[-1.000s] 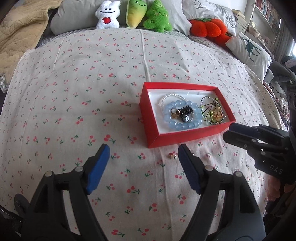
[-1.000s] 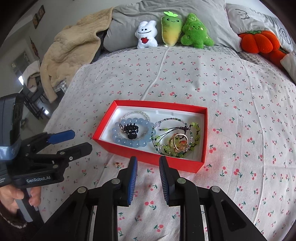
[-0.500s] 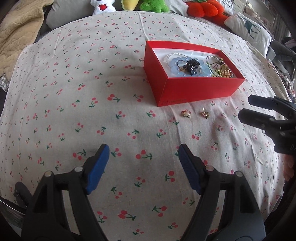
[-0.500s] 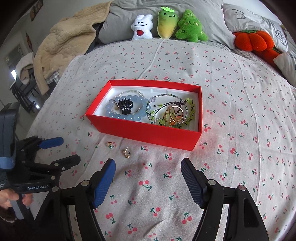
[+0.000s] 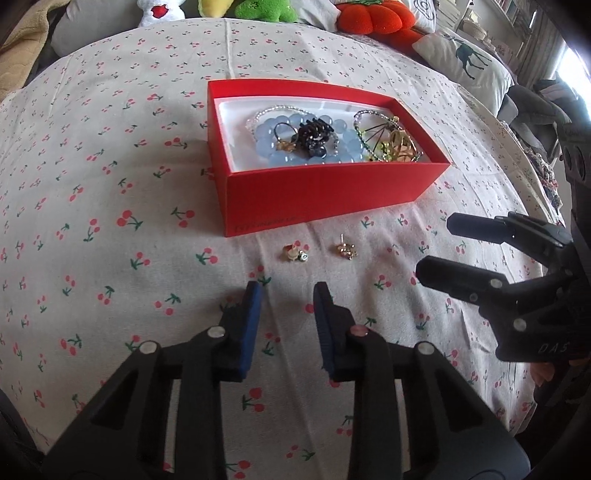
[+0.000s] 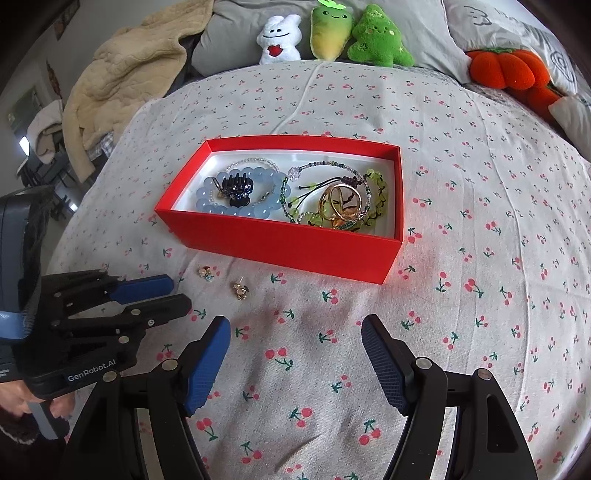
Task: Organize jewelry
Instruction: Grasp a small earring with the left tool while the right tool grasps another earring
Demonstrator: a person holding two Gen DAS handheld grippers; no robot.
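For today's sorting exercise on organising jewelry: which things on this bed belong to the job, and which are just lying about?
Belongs to the job:
red box
blue bead bracelet
two loose earrings

Just lying about:
plush toys
beige blanket
orange pumpkin cushion

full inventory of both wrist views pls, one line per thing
red box: 1, red outside, white inside, mid-bedspread, open top
blue bead bracelet: 1, pale blue, left half of the box
hair claw: 1, black, on that bracelet
green bead strands: tangled, count unclear, right half of the box
gold rings: gold, count unclear, on the green strands
earrings: 2, gold-toned, on the bedspread in front of the box
bedspread: 1, white with cherry print
plush toys: 3 at the pillows (white, yellow-green, green), plus orange pumpkin plush to the right
blanket: 1, beige, far left
left gripper: narrow gap, empty
right gripper: wide open, empty
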